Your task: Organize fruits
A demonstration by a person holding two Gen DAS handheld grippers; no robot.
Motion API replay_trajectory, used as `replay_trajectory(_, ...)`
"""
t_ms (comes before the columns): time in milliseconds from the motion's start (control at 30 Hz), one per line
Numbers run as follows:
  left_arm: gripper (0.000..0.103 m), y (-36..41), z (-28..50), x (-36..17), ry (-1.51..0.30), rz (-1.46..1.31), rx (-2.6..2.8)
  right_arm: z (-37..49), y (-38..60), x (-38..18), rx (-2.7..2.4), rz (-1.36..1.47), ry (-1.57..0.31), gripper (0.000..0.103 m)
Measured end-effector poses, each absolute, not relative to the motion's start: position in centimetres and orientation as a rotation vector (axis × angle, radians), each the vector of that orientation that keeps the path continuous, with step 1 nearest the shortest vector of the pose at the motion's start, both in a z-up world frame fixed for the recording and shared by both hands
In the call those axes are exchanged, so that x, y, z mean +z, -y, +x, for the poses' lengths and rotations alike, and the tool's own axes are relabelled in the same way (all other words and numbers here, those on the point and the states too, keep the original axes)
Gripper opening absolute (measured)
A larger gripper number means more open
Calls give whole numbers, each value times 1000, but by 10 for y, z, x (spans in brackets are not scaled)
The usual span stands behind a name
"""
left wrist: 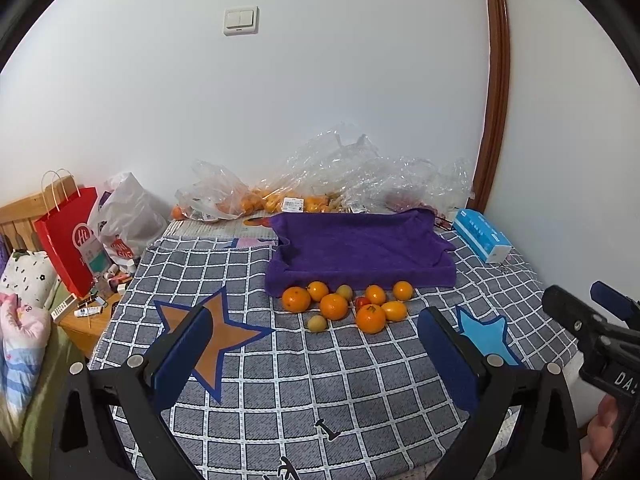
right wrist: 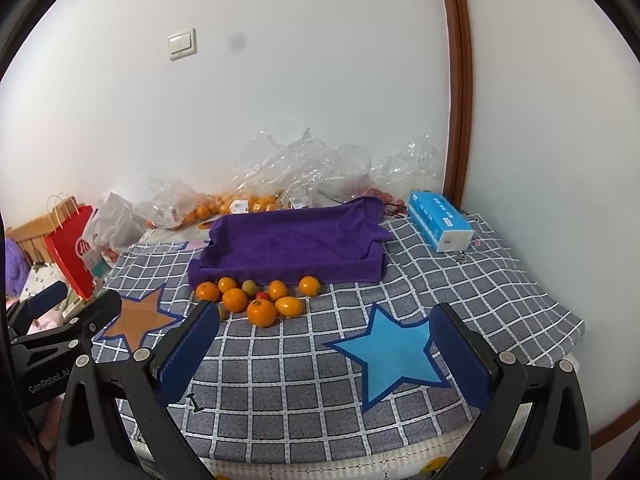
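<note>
Several oranges (left wrist: 334,306) (right wrist: 261,312), two small yellow-green fruits (left wrist: 317,323) and a small red tomato (left wrist: 362,302) (right wrist: 262,295) lie in a cluster on the checked cloth, just in front of a purple cloth-lined tray (left wrist: 360,248) (right wrist: 288,240), which holds nothing. My left gripper (left wrist: 316,344) is open and empty, hovering short of the fruits. My right gripper (right wrist: 324,340) is open and empty, nearer the blue star, right of the fruits.
Clear plastic bags with more oranges (left wrist: 256,200) (right wrist: 224,204) lie against the wall behind the tray. A blue tissue box (left wrist: 482,240) (right wrist: 440,220) sits back right. A red paper bag (left wrist: 68,240) and clutter stand off the left edge.
</note>
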State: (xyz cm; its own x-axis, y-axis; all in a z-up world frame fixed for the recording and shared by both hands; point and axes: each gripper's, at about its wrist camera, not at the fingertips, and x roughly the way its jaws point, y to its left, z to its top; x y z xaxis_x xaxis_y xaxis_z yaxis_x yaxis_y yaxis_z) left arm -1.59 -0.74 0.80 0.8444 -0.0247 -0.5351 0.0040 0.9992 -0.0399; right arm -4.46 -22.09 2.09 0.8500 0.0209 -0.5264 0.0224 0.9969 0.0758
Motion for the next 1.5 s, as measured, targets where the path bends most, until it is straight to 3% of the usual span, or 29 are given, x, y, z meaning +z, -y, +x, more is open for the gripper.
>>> replay_trajectory(1500, 103, 3, -18, 2, -568, -60, -10, -50, 214, 18, 17, 116, -519, 103)
